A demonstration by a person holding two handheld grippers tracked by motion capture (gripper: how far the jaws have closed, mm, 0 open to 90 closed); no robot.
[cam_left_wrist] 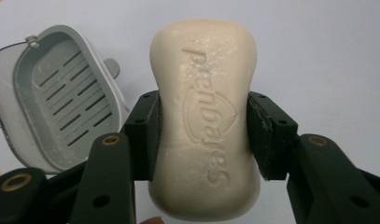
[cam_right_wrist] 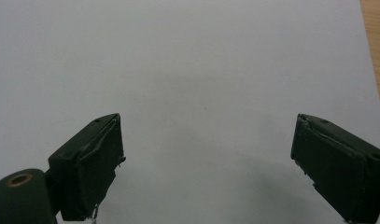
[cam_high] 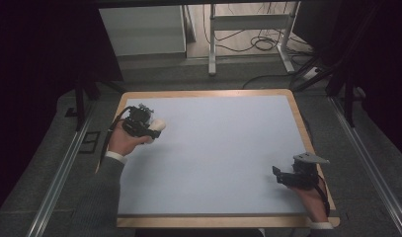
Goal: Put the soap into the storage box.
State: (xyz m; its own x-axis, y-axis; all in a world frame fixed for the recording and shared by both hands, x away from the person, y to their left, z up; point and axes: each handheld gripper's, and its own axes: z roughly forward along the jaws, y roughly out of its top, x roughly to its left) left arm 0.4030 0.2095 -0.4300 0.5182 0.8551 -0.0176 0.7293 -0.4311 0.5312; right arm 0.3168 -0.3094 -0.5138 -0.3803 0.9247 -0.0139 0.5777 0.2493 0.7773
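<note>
A cream bar of soap (cam_left_wrist: pixel 205 116) with embossed lettering is clamped between the jaws of my left gripper (cam_left_wrist: pixel 202 128), which is shut on its narrow waist. From above, that gripper (cam_high: pixel 150 129) sits at the table's left side with the soap (cam_high: pixel 158 125) showing at its tip. An open grey soap dish (cam_left_wrist: pixel 61 102) with a slotted insert lies just left of the soap in the left gripper view, apart from it. My right gripper (cam_high: pixel 281 176) rests near the table's right front corner; its jaws (cam_right_wrist: pixel 206 163) stand wide open over bare table.
The white table top (cam_high: pixel 218 148) has a wooden rim (cam_high: pixel 307 143). Metal rails run along both sides on the floor. A table frame and cables stand beyond the far edge.
</note>
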